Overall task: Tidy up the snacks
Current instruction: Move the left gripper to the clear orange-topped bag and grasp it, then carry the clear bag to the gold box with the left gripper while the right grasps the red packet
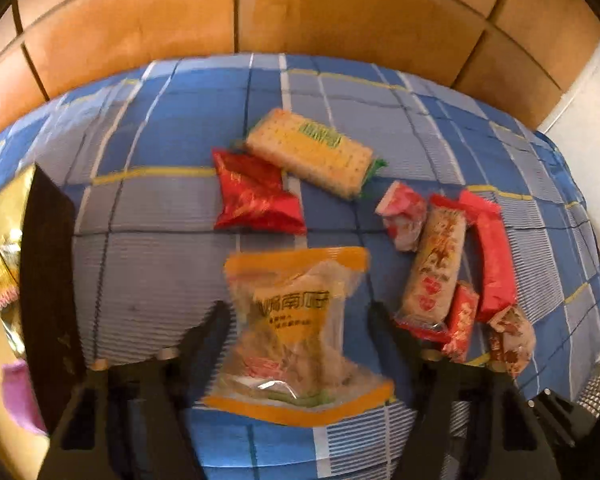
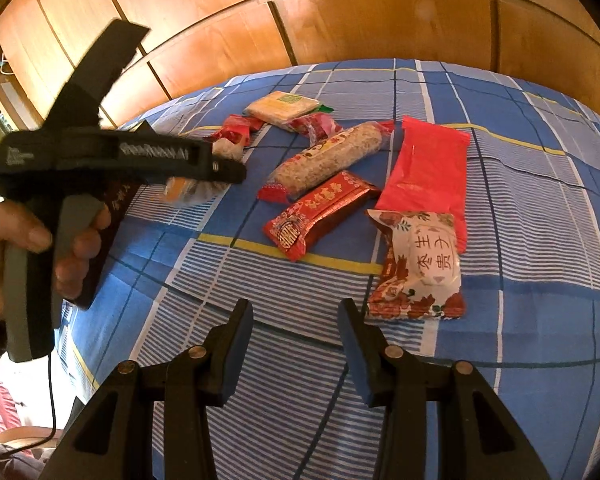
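Observation:
My left gripper (image 1: 300, 312) is shut on a clear snack bag with orange edges (image 1: 296, 320), which is pinched in at its middle between the fingers. The right wrist view shows that gripper (image 2: 120, 156) in a person's hand, the bag (image 2: 180, 192) under it beside a dark box (image 2: 108, 232). My right gripper (image 2: 296, 320) stands open over the blue checked bedcover (image 2: 520, 240) with nothing between its fingers. Loose snacks lie ahead: a floral white pack (image 2: 420, 264), a red-gold bar (image 2: 320, 212), a long cereal bar (image 2: 328, 160), a red wrapper (image 2: 424, 172) and a cracker pack (image 2: 280, 106).
The dark box wall (image 1: 48, 280) rises at the left, with a gold inside and some snacks in it. A red pouch (image 1: 256, 196) and the cracker pack (image 1: 308, 152) lie beyond the held bag. Wooden wardrobe panels (image 1: 260, 12) close off the far side of the bed.

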### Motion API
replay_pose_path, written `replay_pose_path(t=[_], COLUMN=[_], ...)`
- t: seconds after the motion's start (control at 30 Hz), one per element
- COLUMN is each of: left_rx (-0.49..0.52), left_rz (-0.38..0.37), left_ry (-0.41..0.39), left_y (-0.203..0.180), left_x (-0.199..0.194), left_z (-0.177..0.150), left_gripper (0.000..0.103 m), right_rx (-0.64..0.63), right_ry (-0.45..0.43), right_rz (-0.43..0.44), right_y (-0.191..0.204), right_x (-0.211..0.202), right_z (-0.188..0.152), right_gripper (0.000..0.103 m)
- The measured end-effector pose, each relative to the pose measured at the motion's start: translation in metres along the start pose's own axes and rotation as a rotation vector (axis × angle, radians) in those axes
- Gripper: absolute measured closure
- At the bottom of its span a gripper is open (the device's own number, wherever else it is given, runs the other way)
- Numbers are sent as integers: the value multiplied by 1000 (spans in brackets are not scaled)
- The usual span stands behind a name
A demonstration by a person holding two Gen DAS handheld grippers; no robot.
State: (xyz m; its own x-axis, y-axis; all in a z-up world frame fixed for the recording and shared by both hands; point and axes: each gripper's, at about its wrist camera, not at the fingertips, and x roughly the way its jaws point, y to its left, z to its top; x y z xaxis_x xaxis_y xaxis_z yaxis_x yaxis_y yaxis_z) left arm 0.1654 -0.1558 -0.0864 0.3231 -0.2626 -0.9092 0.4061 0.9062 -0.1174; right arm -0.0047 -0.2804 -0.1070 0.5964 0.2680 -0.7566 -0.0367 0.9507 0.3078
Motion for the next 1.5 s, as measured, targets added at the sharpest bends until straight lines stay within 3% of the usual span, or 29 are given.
replay_pose_path(t=[0.03,0.17,0.5,0.93,1.5], left_rx=[-1,39,40,-4,-50], left_rz=[21,44,90,162,233], left_ry=[-5,-66,-242,-417,-481], left_y=[0,-5,-11,0,23], left_x=[1,-7,-71,-148,-178], left_z=[-3,-23,-68,-95,-116], left_gripper=[56,58,59,58,58], right_rx=[1,35,166,177,124], right_ry=[1,3,-66,-71,25], right_rz=[0,4,-105,-164,-306], right_y=[0,-8,-50,-53,-63], right_x=[-1,-7,-33,-34,10], right_z=[0,0,27,49,86], right_gripper=[58,58,58,58,55])
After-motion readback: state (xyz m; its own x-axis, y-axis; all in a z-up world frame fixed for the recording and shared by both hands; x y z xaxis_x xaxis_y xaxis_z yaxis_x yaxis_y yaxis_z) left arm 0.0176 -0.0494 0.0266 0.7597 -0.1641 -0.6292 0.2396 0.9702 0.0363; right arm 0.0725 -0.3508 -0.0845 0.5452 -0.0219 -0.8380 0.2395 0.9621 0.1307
